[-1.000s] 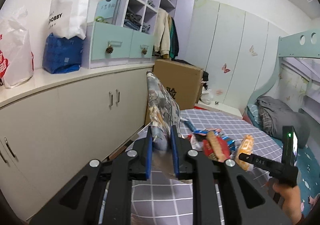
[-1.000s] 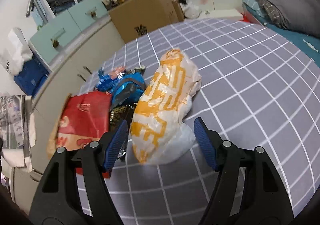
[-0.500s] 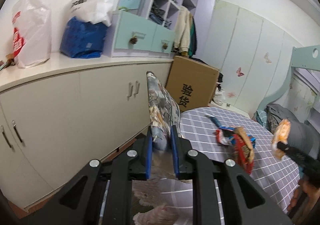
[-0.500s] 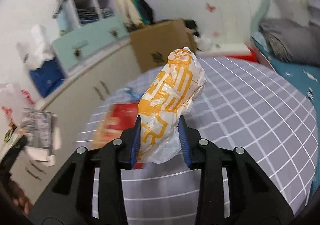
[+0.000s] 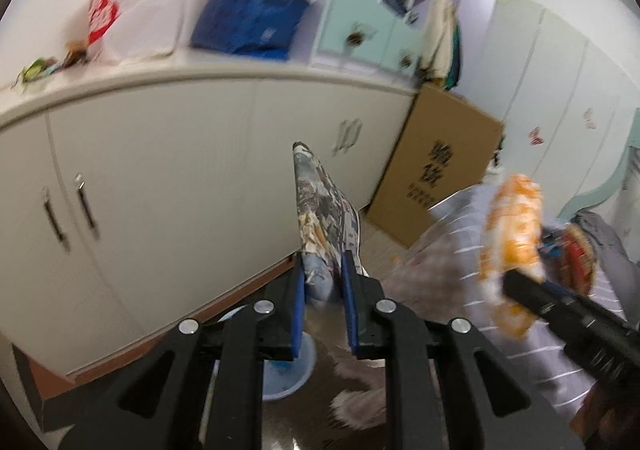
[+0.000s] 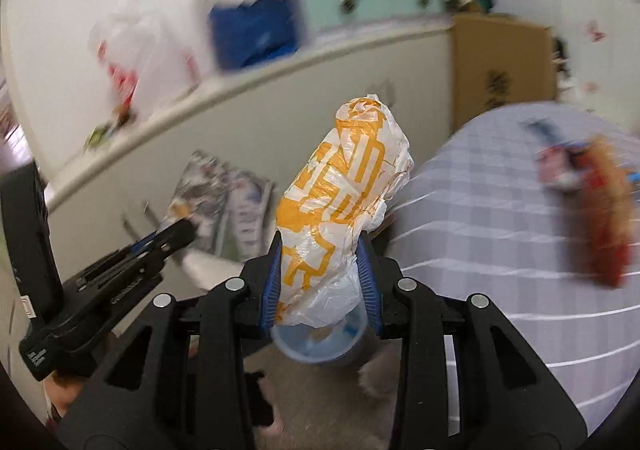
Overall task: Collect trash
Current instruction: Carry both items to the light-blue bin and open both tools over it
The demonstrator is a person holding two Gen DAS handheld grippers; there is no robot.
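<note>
Trouble could come from the soft things in both claws: each one sticks far out past the pads, so a quick swing may let it slide loose and drop on the floor instead of in the bin. I think both hands are on the way to the bin

In the left wrist view, the left claw (image 5: 323, 310) is clenched on a folded printed paper bag (image 5: 324, 217). The low end of the bag sits between the blue pads and the rest stands up and away, far past the tips. A pale blue bin (image 5: 290, 368) shows low down near the claw, partly hidden by it. At the right, the right claw (image 5: 516, 286) holds an orange and white plastic bag (image 5: 510, 234) over the near edge of the checked bed cover (image 5: 560, 366). More wrappers (image 5: 574, 258) lie on the cover further right. It is all blurry

In the right wrist view, the right claw (image 6: 320, 282) is grasping the orange and white plastic bag (image 6: 344, 205) by its low end, and the bag leans up and away. The pale blue bin (image 6: 320, 346) lies right under this claw, close to the bag's bottom end. At the left, the left claw (image 6: 176, 234) carries the printed paper bag (image 6: 224, 201). A red wrapper (image 6: 604, 209) lies far right on the checked cover (image 6: 500, 234)
</note>
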